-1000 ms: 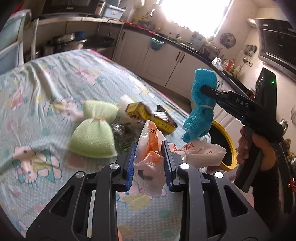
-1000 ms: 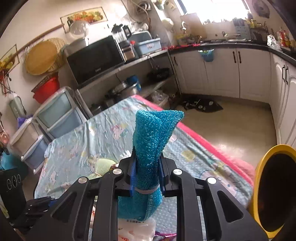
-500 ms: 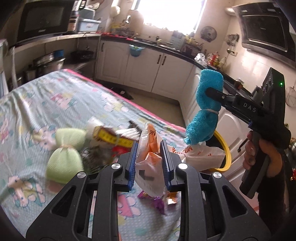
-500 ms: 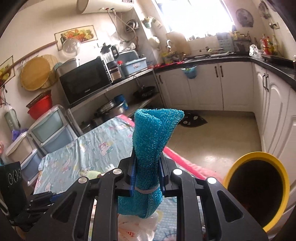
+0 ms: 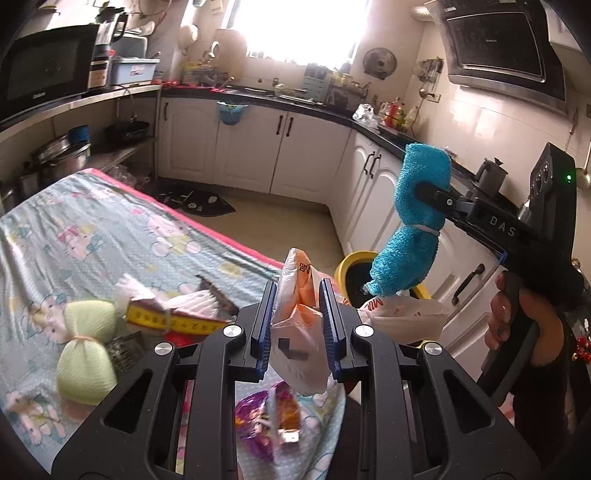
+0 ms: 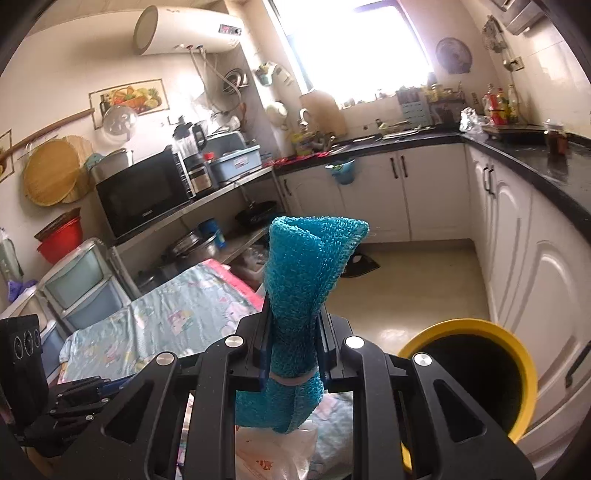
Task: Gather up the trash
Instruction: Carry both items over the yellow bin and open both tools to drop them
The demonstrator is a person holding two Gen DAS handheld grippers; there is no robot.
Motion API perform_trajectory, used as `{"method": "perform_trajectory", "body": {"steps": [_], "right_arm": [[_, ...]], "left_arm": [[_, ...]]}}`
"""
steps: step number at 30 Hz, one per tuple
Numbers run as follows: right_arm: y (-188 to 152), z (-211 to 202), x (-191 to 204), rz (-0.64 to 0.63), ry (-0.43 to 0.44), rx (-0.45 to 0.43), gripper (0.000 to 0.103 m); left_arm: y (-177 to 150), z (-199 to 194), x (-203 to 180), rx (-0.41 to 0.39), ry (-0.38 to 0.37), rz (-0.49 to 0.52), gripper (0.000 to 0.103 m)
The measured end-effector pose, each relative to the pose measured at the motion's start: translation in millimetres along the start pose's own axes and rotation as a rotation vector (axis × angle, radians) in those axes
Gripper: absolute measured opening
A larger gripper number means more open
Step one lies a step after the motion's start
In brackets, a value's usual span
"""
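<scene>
Nearby, green bundle (image 5: 86,352), yellow box (image 5: 173,320), purple wrapper (image 5: 267,421) on table (image 5: 74,236)

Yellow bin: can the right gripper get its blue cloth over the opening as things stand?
Probably yes. The right gripper, shut on the blue cloth, has the yellow bin just ahead and below, mouth open, nothing in between.

Strong daylight enters through the window (image 5: 299,29) and burns it out to white in both views. Fisheye lenses bend the edges, the corners are black, and the table (image 5: 92,229) looks slightly blurred.
</scene>
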State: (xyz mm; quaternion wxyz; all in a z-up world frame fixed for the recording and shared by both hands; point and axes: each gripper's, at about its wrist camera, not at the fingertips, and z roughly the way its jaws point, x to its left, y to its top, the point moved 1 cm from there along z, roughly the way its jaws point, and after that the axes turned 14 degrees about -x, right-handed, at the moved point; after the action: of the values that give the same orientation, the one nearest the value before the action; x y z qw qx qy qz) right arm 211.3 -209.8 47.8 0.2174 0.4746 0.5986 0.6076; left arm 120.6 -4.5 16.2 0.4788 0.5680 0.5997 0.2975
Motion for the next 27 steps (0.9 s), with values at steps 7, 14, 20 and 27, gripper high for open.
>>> {"method": "perform_trajectory", "body": {"steps": [7,14,20,27], "right_arm": [[9.4,-15.0,-21.8,0.009,-0.047,-0.033,0.019],[18.2,-27.9,-35.2,0.006,-0.083,-0.064,0.019],[23.5,-38.8,-50.6,-0.004,-0.131,-0.096,0.019],[25.9,-47.1,-77.2,0.002,-0.202,-0.121,0.019]], "left_arm": [[4.4,14.8,-18.4,-0.003,-0.03,0.017,0.018],[7.9,27.0,-33.9,-0.008,-0.056,0.04,0.018],[10.5,38.7,-49.3,-0.01,-0.074,0.06,0.018],[8.1,61.1,-70.5,0.004,-0.097,0.094,0.018]]}}
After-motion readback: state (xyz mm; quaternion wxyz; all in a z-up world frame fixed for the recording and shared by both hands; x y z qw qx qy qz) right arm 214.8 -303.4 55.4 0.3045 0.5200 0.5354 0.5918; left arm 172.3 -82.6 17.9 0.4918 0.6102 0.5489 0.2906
